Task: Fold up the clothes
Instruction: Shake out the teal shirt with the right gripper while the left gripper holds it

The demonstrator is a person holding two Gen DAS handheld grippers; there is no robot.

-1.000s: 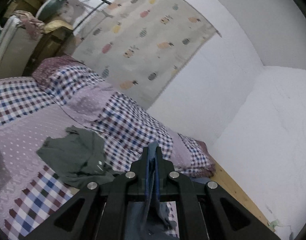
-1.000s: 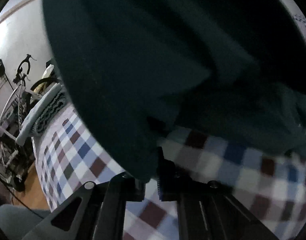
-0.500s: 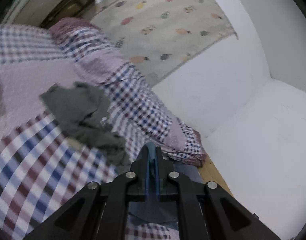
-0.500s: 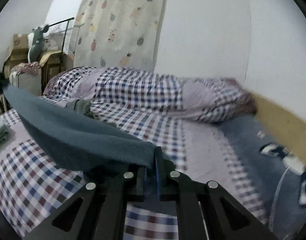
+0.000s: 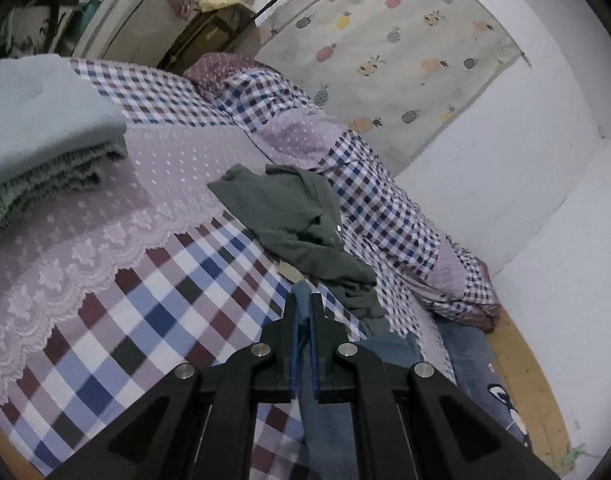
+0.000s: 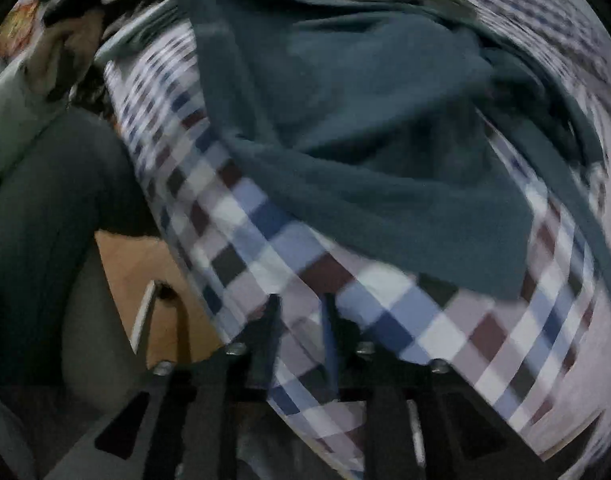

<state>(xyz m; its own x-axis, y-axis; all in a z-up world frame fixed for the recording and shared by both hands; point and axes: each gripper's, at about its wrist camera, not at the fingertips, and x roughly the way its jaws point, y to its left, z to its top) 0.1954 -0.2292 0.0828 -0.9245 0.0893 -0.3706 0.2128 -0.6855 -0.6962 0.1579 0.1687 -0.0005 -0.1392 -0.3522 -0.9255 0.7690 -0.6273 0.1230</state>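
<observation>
The left gripper (image 5: 303,312) points slightly downward, its jaws clamped tight on cloth. The right gripper (image 6: 299,316) tips steeply down, jaws opening, nothing between them.

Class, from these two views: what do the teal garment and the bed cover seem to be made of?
Teal garment: soft matte knit, probably cotton jersey; it drapes in loose folds. Bed cover: thin woven cloth, likely cotton, printed checks, with a lace-like scalloped edge.
</observation>
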